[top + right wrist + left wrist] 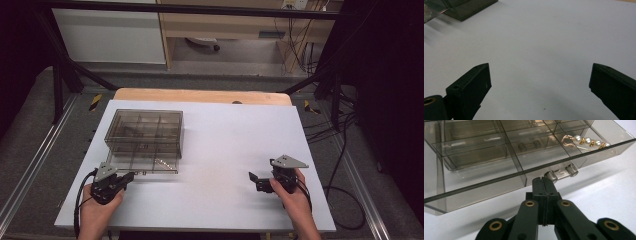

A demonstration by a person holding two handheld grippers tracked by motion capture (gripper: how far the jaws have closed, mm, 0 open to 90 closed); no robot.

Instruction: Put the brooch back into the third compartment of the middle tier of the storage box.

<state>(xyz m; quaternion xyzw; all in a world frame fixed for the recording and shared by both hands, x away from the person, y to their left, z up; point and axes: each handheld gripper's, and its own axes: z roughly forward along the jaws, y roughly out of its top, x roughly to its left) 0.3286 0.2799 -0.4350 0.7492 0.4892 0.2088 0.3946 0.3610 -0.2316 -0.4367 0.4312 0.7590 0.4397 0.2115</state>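
Note:
A smoky clear plastic compartment box [145,132] stands on the left half of the white table. Its thin lid [499,178] crosses the left gripper view as a dark edge over the dividers. One front compartment holds a string of pearls and gold beads with a gold hook [586,141]. My left gripper [131,176] is shut, jaws pressed together with nothing seen between them. Its tips [544,181] sit right at the box's front edge, just left of the small clear latch [561,173]. My right gripper [256,182] is open over bare table [541,72], well right of the box [469,7].
The white tabletop [225,150] stretches between the two grippers and to the far right. A wooden strip [200,95] borders its back edge. Black frame legs [60,85] and cables [345,200] lie off the table's sides.

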